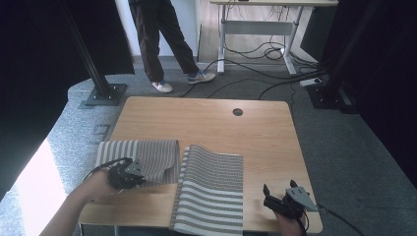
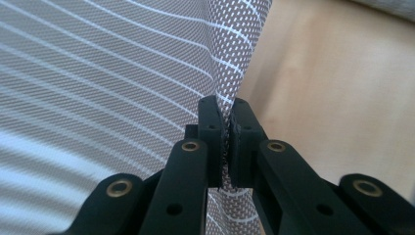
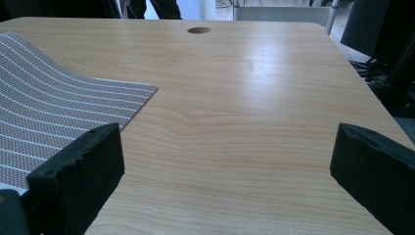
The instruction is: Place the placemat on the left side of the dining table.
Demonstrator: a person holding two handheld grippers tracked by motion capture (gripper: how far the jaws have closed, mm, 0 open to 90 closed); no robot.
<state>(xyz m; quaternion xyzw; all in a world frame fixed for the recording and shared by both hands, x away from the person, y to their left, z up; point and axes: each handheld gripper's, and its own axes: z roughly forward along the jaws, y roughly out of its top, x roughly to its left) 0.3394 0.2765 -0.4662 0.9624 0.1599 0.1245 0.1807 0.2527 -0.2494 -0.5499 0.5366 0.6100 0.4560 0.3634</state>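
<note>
**Left Claw Pinched the Striped Mat**

At the near right corner of the table (image 1: 265, 132), a hand held the right gripper (image 1: 274, 197) just above the wood. Its two black jaws stood wide apart, and nothing was between them. From that gripper's own view, bare wood lay under the jaws and a corner of the striped mat (image 3: 58, 107) lay to the left.

A bit to the left, the striped mat (image 1: 209, 189) lay flat on the table. Its near edge hung a little over the near side of the table. The mat was grey with thin white lines.

At the near left, another hand held the left gripper (image 1: 129, 176). Its jaws were closed tight on the edge of the mat (image 2: 226, 147). The left part of the mat was lifted and folded over, so it made a hump near the middle. In the left gripper view (image 2: 226, 128), the cloth rose up from between the two pads and curved away to the left.

Farther back, the wooden table was bare, with a small round hole (image 1: 237, 112) near its far edge.

Past the table, a person's legs (image 1: 162, 44) stood on the grey floor. Black cables (image 1: 255, 73) lay there, next to another desk (image 1: 260, 27).
</note>
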